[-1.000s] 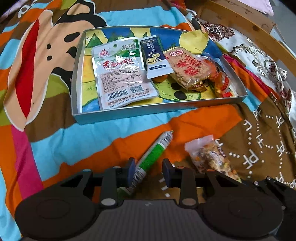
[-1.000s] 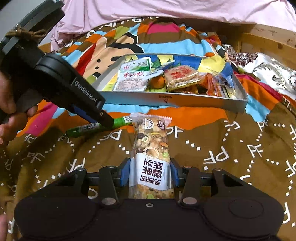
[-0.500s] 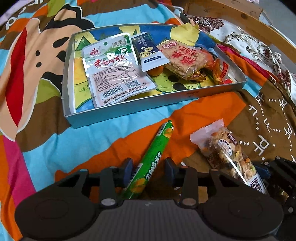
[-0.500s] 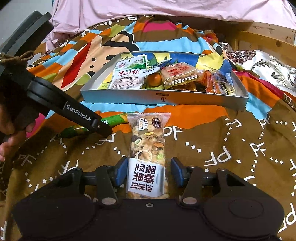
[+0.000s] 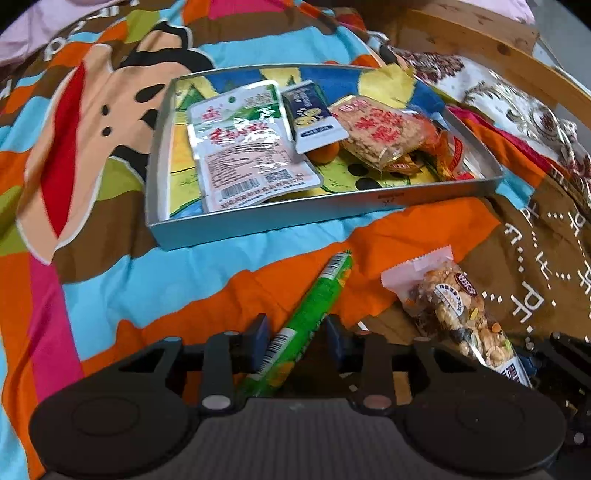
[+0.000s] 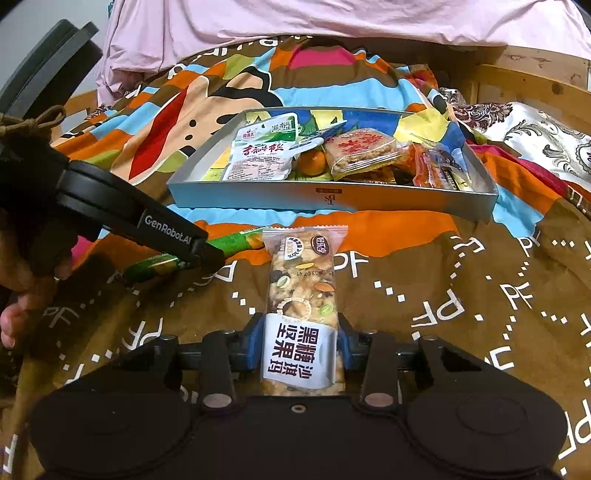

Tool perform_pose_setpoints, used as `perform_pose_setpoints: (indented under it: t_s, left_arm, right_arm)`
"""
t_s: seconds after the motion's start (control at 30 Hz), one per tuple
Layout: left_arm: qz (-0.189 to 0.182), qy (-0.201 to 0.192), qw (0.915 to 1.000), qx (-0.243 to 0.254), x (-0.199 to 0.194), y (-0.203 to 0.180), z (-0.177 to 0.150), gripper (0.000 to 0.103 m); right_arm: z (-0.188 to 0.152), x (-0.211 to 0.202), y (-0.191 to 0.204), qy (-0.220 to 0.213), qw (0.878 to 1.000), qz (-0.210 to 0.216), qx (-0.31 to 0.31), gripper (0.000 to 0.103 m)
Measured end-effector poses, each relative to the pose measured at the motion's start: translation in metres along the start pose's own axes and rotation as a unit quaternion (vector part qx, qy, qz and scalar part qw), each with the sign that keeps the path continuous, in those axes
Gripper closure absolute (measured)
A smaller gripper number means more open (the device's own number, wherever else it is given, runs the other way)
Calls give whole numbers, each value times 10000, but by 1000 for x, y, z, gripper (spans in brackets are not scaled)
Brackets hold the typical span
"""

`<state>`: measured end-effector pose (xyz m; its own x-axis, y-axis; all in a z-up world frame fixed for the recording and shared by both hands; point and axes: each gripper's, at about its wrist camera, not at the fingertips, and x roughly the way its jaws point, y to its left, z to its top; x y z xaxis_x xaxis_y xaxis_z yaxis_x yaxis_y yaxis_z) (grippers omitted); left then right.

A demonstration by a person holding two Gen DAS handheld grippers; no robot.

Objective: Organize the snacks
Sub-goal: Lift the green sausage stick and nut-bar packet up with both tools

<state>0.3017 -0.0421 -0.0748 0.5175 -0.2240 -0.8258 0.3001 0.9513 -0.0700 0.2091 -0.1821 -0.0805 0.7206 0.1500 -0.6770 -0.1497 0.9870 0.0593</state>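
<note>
Right now I have a snack between each pair of fingers, both on the bedspread [image 6: 461,295] just short of the tray [image 6: 332,201].

My right gripper [image 6: 297,343] is closed on the nut bar [image 6: 303,295]; the fingers [image 6: 255,339] press its sides at the labelled end. The bar's long axis runs straight out from the fingers toward the tray's near wall, its crimped far end just short of it. So the coming move is, I judge, a lift and a push forward over that wall.

My left gripper [image 5: 295,341] straddles the green stick [image 5: 310,314], and its fingers [image 5: 258,341] are closing; I see a gap at the left one, so I would not call it gripped yet. The stick lies slanted, its far end pointing up and to the right toward the tray's near wall. Both hands are about equally near the tray; the right one has the surer hold.

The tray sits on a bright cartoon-print bedspread and already holds a large white packet [image 5: 247,147] toward its left end, a small blue sachet [image 5: 312,116], an orange, a rice cake and red wrappers toward its right end. A pink sheet [image 6: 332,22] lies beyond, and a wooden bed frame [image 6: 532,77] runs along the right.
</note>
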Motion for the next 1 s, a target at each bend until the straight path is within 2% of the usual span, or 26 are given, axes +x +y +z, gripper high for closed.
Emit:
perform_pose_setpoints:
  t_s: [0.13, 0.27, 0.5, 0.6, 0.8, 1.0]
  left_arm:
    - [12, 63, 9994, -326, -9, 1, -5, 77]
    - [-145, 163, 9966, -798, -17, 5, -11, 82]
    - [-283, 175, 9934, -1097, -36, -2, -30, 84]
    - [-418, 169, 9893, -1389, -43, -3, -40, 84]
    - [-533, -69, 9845, -1670, -59, -9, -62, 84]
    - [-359, -513, 9844, -1643, -76, -25, -84, 84]
  right_arm:
    - [-1, -9, 0, -20, 10000, -31, -36, 62]
    - [-3, -20, -4, -61, 9999, -76, 32, 62]
    - [-11, -40, -7, -147, 9998, -146, 55, 62]
    - [-14, -50, -9, -194, 9996, -167, 85, 62]
    - [-17, -67, -16, -371, 9989, -179, 241, 62]
    - [-20, -81, -24, -553, 9973, -138, 466, 62]
